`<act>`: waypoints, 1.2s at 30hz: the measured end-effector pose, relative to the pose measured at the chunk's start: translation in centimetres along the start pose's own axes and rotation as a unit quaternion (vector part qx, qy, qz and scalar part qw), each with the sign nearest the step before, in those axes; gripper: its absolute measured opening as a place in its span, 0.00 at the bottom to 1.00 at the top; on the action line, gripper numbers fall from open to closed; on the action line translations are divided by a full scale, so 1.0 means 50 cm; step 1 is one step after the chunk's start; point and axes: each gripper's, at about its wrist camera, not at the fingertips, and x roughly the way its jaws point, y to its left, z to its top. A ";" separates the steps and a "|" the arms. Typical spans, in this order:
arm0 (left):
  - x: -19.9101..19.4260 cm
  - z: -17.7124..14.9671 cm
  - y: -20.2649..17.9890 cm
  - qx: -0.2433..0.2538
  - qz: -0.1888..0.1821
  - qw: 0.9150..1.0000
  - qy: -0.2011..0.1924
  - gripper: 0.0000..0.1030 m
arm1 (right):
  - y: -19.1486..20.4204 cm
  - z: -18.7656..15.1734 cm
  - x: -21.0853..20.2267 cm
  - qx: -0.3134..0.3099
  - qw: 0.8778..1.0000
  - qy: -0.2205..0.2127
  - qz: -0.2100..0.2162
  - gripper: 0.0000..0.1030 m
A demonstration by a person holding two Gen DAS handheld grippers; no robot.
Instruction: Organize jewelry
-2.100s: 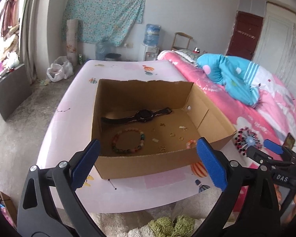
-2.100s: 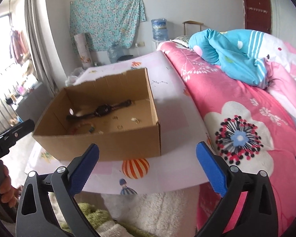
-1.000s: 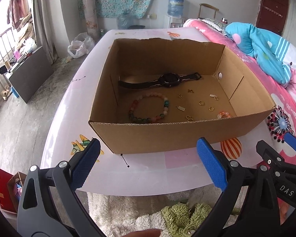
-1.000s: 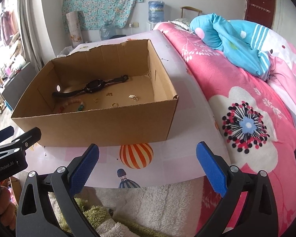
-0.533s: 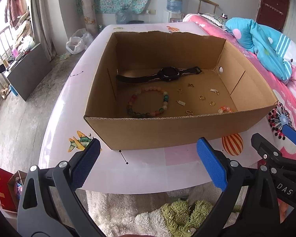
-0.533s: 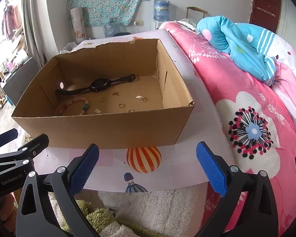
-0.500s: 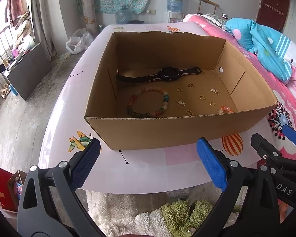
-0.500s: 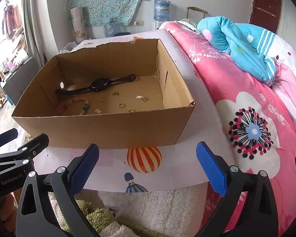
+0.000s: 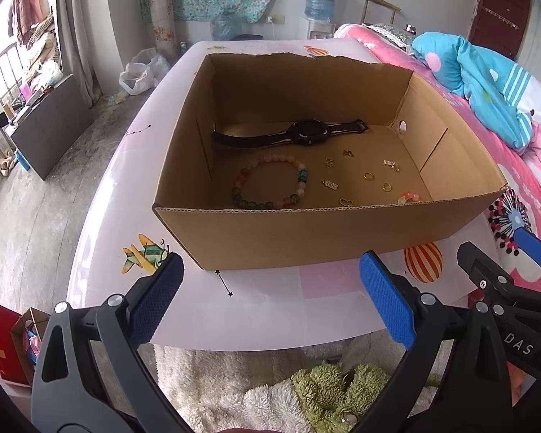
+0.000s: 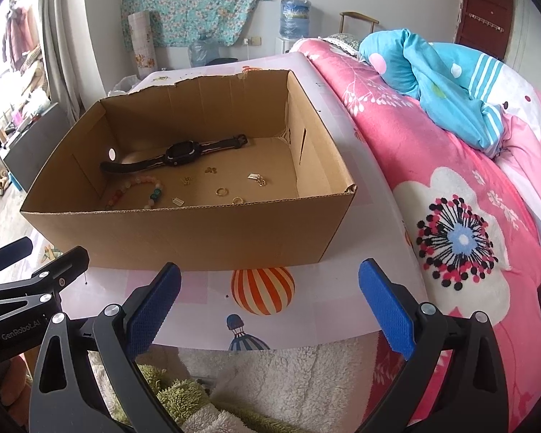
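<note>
An open cardboard box [image 9: 306,231] [image 10: 198,234] stands on a pale pink table [image 9: 263,310]. Inside lie a black wristwatch [image 9: 308,132] [image 10: 178,152], a bracelet of coloured beads [image 9: 270,184] [image 10: 137,189], a smaller orange bead bracelet [image 9: 409,196] partly hidden by the front wall, and several small gold rings and charms [image 9: 369,175] [image 10: 221,191]. My left gripper [image 9: 270,303] is open in front of the box's near wall, holding nothing. My right gripper [image 10: 269,303] is open too, near the box's front right corner.
A bed with a pink flowered quilt [image 10: 461,238] and a blue blanket [image 10: 443,83] runs along the table's right side. A white fluffy rug [image 9: 212,389] with a green plush thing [image 9: 335,393] lies below the table's front edge. A dark cabinet [image 9: 50,126] stands far left.
Both grippers have moved closer to the box and a little higher, so more of its floor and the jewelry shows. Both have stayed open throughout.
</note>
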 end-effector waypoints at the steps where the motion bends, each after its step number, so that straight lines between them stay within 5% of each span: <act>1: 0.000 0.000 0.000 0.000 0.000 1.000 0.001 0.92 | -0.001 0.000 0.000 0.000 1.000 0.000 0.000 0.93; 36: 0.006 -0.003 0.001 0.002 0.001 1.000 0.003 0.92 | -0.002 -0.003 0.010 -0.001 1.000 0.005 0.001 0.93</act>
